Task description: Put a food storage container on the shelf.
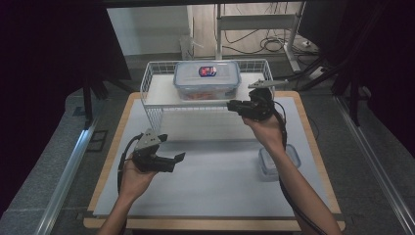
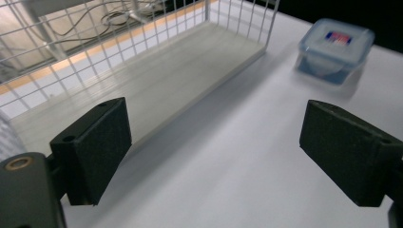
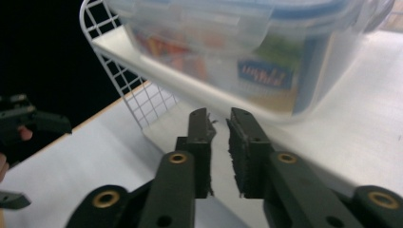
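Observation:
A large clear box with a blue-rimmed lid (image 1: 207,78) stands on top of the white wire shelf (image 1: 155,108) at the back of the table. In the right gripper view the box (image 3: 247,42) looms just ahead. My right gripper (image 1: 230,105) hovers at the shelf's front right, level with the box; its jaws (image 3: 218,118) stand a narrow gap apart with nothing between them. Over the table's left part my left gripper (image 1: 173,149) is wide open and empty (image 2: 214,123), pointing toward a small lidded box (image 2: 336,47).
The small box (image 1: 274,164) sits on the white table mat at the right, partly behind my right forearm. Under the shelf lies a low open space (image 2: 157,80). Dark curtains flank the table, and cables lie on the floor beyond it.

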{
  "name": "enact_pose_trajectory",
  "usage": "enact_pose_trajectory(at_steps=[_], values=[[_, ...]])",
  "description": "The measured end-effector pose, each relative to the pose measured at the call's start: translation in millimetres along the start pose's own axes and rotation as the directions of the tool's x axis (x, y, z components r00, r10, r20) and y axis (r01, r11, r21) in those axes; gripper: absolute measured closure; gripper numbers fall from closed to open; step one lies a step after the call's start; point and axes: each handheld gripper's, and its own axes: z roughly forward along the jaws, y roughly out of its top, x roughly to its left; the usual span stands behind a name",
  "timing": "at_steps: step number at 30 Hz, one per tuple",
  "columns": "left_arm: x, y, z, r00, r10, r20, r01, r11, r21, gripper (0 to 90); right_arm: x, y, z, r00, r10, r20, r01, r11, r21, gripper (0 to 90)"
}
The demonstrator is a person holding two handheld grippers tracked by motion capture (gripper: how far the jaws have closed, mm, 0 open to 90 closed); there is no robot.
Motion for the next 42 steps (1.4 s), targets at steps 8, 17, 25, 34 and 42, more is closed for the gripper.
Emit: enact_pose_trajectory(at_steps=[8, 17, 25, 34, 42], values=[[-6.1, -13.7, 5.5, 0.9998, 0.015, 0.01, -0.015, 0.9996, 0.026, 8.8, 13.7, -22.5, -9.4, 0.9989, -0.045, 0.008, 0.045, 0.999, 0.02, 56.7], [-12.3, -30.6, 8.9, 0.9997, 0.017, 0.017, -0.018, 0.9988, 0.045, 8.4, 30.7, -55.2, -14.3, 0.9897, -0.14, 0.031, 0.138, 0.989, 0.056, 33.6], [-23.0, -42.2, 6.4, 0.9985, 0.011, 0.053, -0.013, 0.9993, 0.036, 8.5, 35.9, -86.9, -22.1, 0.9878, -0.15, 0.042, 0.147, 0.987, 0.062, 21.0], [-40.8, -59.9, 2.5, 0.9994, 0.035, -0.003, -0.034, 0.9983, 0.047, 8.4, 41.6, -128.2, -32.8, 0.9847, -0.168, 0.047, 0.164, 0.983, 0.078, 13.7], [-48.5, -79.8, 0.0, 0.9995, 0.032, -0.002, -0.032, 0.9949, 0.096, 8.1, 45.7, -161.8, -37.8, 0.9834, -0.176, 0.043, 0.171, 0.98, 0.101, 10.3]])
